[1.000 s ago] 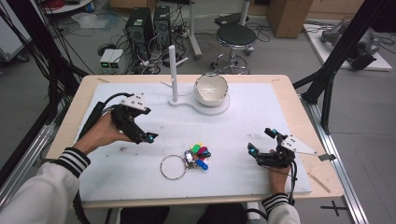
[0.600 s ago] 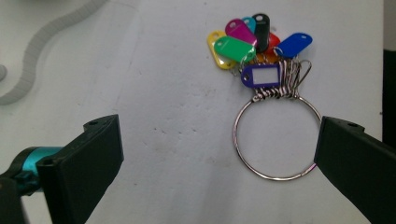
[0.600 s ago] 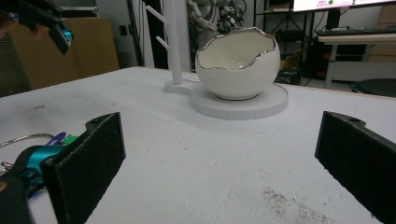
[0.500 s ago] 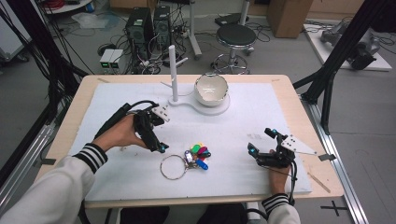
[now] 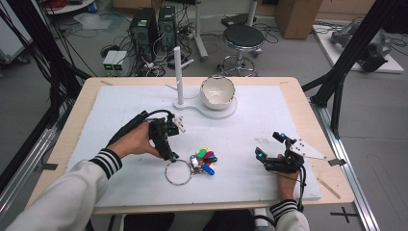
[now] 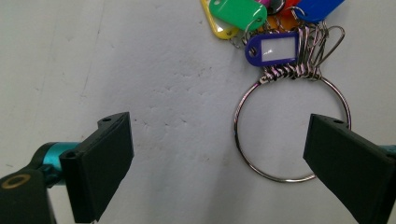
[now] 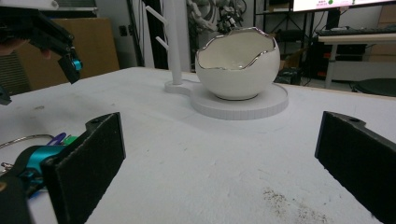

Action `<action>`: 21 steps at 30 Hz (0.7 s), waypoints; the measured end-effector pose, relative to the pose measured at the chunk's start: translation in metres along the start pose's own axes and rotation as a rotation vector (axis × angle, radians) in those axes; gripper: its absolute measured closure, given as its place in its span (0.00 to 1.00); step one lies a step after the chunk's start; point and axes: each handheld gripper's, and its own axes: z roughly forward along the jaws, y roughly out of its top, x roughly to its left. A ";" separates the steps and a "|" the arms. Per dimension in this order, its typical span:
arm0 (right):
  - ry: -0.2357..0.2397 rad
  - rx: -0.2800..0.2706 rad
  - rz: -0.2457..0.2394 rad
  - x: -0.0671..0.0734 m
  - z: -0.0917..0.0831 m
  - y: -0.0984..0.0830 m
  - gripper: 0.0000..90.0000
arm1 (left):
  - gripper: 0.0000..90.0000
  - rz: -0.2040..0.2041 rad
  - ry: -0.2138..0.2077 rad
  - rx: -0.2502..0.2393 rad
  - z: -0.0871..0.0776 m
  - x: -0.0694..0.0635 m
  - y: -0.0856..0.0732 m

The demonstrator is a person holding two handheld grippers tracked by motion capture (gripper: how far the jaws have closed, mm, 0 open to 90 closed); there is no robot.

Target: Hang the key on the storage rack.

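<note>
1. My left tongs [image 5: 169, 155] have moved in from the table's left edge; they now hang spread over the key ring [image 6: 292, 130].
2. Ring with coloured tags [image 5: 204, 159] unmoved, mid-table [image 5: 120, 103].
3. Right tongs [image 5: 269, 150] unchanged, spread, well apart from the ring.

Black grippers [image 5: 169, 153] with teal joints — pale sleeves [image 5: 57, 197] ending in black-and-white striped cuffs.

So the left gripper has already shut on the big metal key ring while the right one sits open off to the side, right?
Not quite. The left gripper is open, its jaws spread wide above the key ring, holding nothing; the left gripper view shows this. The right gripper does sit open off to the side.
</note>
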 end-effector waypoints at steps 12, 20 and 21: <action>0.001 0.001 0.001 0.000 0.000 0.000 0.01 | 0.16 0.009 -0.006 0.085 0.017 -0.004 0.006; 0.001 0.002 0.004 0.000 0.000 0.000 0.01 | 0.25 0.010 -0.019 0.148 0.026 -0.008 0.007; 0.001 0.000 0.000 0.000 0.000 0.000 0.01 | 0.26 0.010 -0.020 0.154 0.028 -0.008 0.008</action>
